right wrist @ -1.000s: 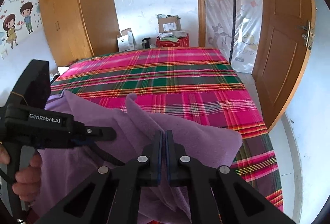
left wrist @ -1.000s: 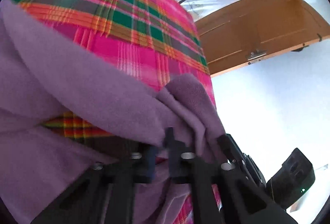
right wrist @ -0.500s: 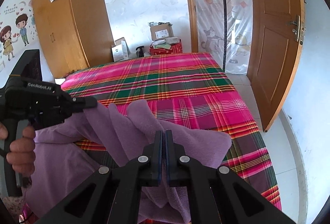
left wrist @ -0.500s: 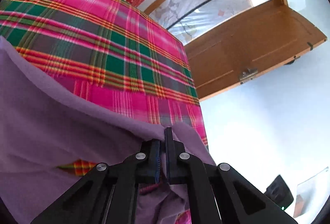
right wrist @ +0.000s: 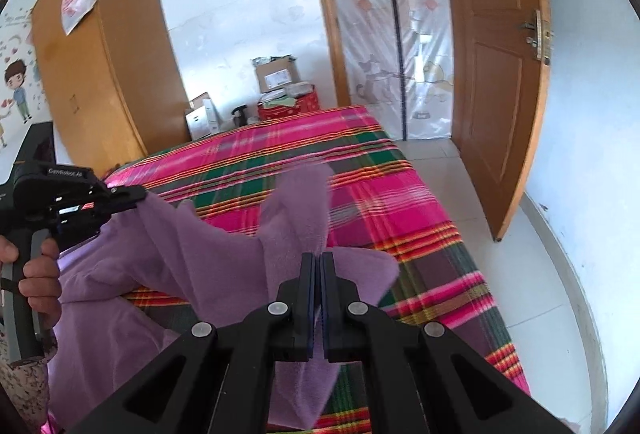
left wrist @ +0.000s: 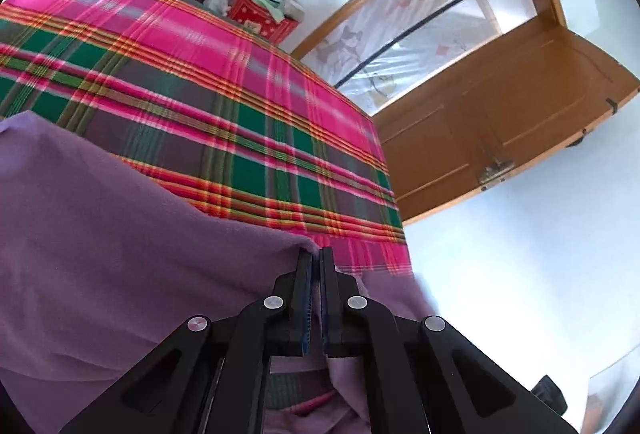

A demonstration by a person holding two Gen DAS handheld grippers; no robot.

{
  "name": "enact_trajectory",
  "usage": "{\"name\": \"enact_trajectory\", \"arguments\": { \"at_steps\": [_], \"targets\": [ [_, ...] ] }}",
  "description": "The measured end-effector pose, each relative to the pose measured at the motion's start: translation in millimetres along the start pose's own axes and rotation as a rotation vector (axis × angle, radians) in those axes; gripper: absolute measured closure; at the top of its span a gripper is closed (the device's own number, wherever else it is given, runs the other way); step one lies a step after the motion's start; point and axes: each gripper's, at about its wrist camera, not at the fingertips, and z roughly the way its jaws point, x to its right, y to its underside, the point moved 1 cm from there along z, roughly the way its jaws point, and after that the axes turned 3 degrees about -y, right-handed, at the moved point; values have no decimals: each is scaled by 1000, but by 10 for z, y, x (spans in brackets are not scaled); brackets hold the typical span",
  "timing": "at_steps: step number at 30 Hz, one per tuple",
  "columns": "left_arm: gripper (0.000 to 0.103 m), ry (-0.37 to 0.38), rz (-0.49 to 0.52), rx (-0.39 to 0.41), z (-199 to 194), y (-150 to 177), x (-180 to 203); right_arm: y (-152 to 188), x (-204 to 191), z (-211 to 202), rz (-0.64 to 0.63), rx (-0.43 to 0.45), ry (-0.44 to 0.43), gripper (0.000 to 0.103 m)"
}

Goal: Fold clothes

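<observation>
Left tongs and right tongs each clamp an edge of the purple garment, holding it raised over the bed for folding.

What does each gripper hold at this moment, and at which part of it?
Both hold the purple garment. The left gripper is shut on a point of its upper edge; the right gripper is shut on a bunched fold nearer the bed's right side.
</observation>
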Motion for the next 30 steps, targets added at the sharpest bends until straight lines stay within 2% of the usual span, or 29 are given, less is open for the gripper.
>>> {"name": "enact_trajectory", "arguments": {
  "at_steps": [3, 5, 7, 8, 10, 14, 18, 22, 24, 26, 28, 29, 30],
  "targets": [
    [100, -8, 3, -10, 17, 59, -32, 30, 52, -6, 16, -4, 9, 101],
    [98, 21, 20, -45, 64, 132, -16, 58, 87, -6, 27, -7, 12, 101],
    [78, 41, 40, -71, 108, 223, 16, 73, 138, -2, 43, -9, 12, 101],
    [75, 63, 49, -84, 132, 280, 36, 89, 155, 2, 50, -11, 15, 101],
    [61, 113, 68, -127, 176, 407, 99, 120, 191, 15, 68, -18, 13, 101],
    [61, 121, 117, -210, 294, 624, 242, 170, 226, 13, 80, -21, 8, 101],
    [61, 70, 98, -245, 416, 714, 240, 194, 240, -9, 86, -20, 1, 101],
    [51, 47, 81, -275, 490, 775, 262, 223, 244, -1, 91, -24, -8, 101],
    [51, 44, 69, -280, 509, 791, 277, 233, 245, 5, 93, -28, -13, 101],
    [56, 44, 65, -270, 493, 765, 285, 246, 241, 13, 93, -33, -16, 101],
    [84, 44, 65, -252, 463, 723, 290, 257, 240, 12, 95, -34, -19, 101],
    [92, 45, 64, -243, 448, 702, 292, 259, 243, 9, 97, -34, -20, 101],
    [93, 45, 64, -234, 433, 680, 294, 260, 253, 6, 99, -33, -21, 101]
  ]
}}
